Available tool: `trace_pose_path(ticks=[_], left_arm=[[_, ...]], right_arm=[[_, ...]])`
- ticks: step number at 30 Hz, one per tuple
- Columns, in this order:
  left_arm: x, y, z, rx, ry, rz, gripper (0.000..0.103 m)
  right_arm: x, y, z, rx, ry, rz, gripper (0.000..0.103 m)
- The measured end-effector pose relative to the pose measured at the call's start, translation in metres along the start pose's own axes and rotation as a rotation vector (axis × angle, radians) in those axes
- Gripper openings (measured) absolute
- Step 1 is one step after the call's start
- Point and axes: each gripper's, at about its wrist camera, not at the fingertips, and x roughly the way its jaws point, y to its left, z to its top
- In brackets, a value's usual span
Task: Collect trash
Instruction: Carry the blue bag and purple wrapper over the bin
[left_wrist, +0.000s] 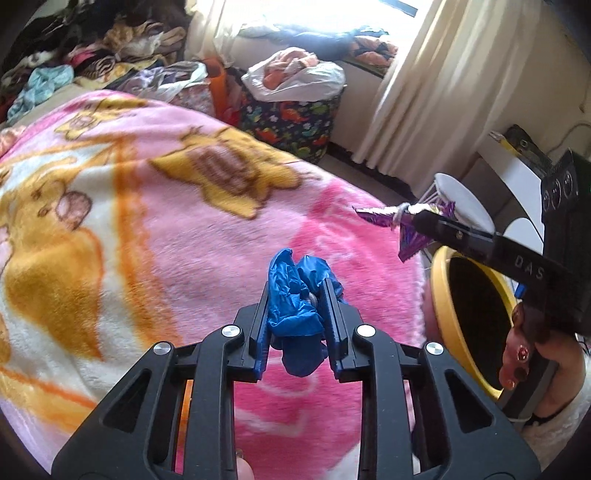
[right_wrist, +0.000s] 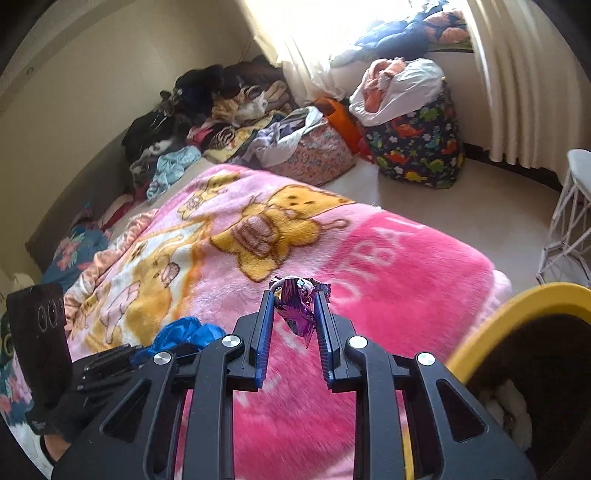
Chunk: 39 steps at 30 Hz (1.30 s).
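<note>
My left gripper (left_wrist: 295, 288) is shut on a crumpled blue glove (left_wrist: 295, 314), held just above the pink cartoon blanket (left_wrist: 155, 229). My right gripper (right_wrist: 298, 299) is shut on a shiny purple wrapper (right_wrist: 295, 306). In the left wrist view that wrapper (left_wrist: 406, 229) sticks out of the right gripper (left_wrist: 413, 218) near the bed's right edge. A yellow-rimmed bin (left_wrist: 465, 317) with a dark inside stands beside the bed, below and right of both grippers; the right wrist view has the bin (right_wrist: 524, 302) at lower right. The blue glove (right_wrist: 184, 332) shows there at lower left.
Piled clothes (right_wrist: 207, 110) cover the bed's far end. A dinosaur-print hamper (right_wrist: 417, 147) with a white bag and a floral bag (right_wrist: 314, 155) sit on the floor by the curtains (right_wrist: 517, 74). A white wire stool (right_wrist: 569, 221) stands right of the bed. A hand (left_wrist: 524, 354) holds the right gripper.
</note>
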Motion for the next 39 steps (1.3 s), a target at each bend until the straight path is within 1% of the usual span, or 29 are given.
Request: trace_pose_path(ticks=[9,19,31,39], left_arm=[[-0.005,-0.046,0.007,0.071,-0.021,-0.050,0.017],[-0.003,-0.092,0.008,0.143,-0.021,-0.092,0.017],[0.005,-0.137,0.001,0.225,-0.004,-0.128,0.017],[0.014,-0.163,-0.009,0.268,0.021,-0.153,0.017]], right_arm=[[-0.054,-0.034,-0.016,0.068,-0.066,-0.047,0.021],[-0.098,-0.073,-0.036,0.155,-0.111,-0.103,0.021],[-0.133,-0.107,-0.058,0.244,-0.152,-0.146,0.021],[-0.148,-0.122,-0.073,0.284,-0.148,-0.177,0.021]])
